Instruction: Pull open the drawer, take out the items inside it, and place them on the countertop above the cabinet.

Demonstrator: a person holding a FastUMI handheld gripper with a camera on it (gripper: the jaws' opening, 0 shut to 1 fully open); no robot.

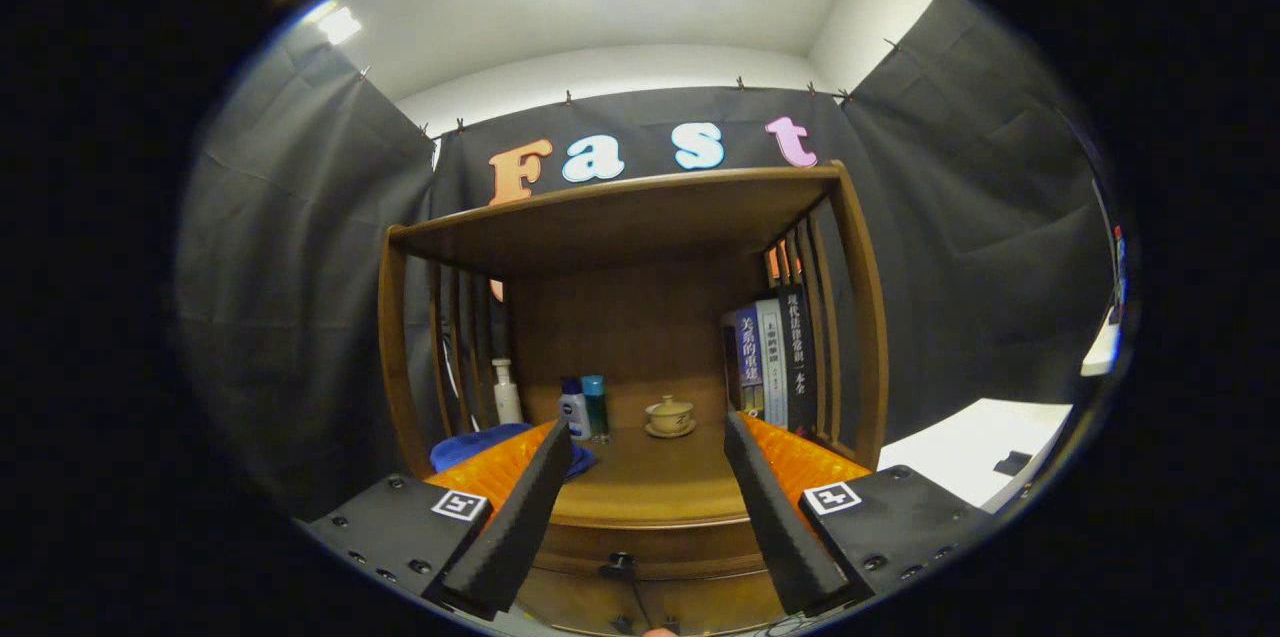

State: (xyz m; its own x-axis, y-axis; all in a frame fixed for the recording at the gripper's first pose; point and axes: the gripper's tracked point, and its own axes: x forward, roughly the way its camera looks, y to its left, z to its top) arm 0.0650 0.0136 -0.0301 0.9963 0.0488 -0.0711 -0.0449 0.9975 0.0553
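The claw (648,442) is spread wide with nothing between its fingers, held in front of a wooden cabinet (640,317) and aimed at its open shelf. The drawer (650,552) sits just under the front lip of the surface (650,487), lower than the fingertips, and it looks closed, so I judge the task to be at its very beginning. Its small dark handle (620,567) lies below the drawer's middle line, between the two fingers but well beneath where they point and a little nearer the left one. The drawer front runs crosswise, side to side, so the pull would have to come straight back toward the person. What lies inside it cannot be seen.

From the drawer upward, the surface is bare at its front middle, which leaves room for setting things down. Farther back from the drawer stand a lidded tea cup (670,415) on its saucer, two small bottles (584,409) and a white pump bottle (506,392) to the left, and a row of books (775,357) upright to the right. A blue cloth (470,447) lies at the left front corner. Slatted sides fence the surface left and right, so I reckon the only free way in is from the front.
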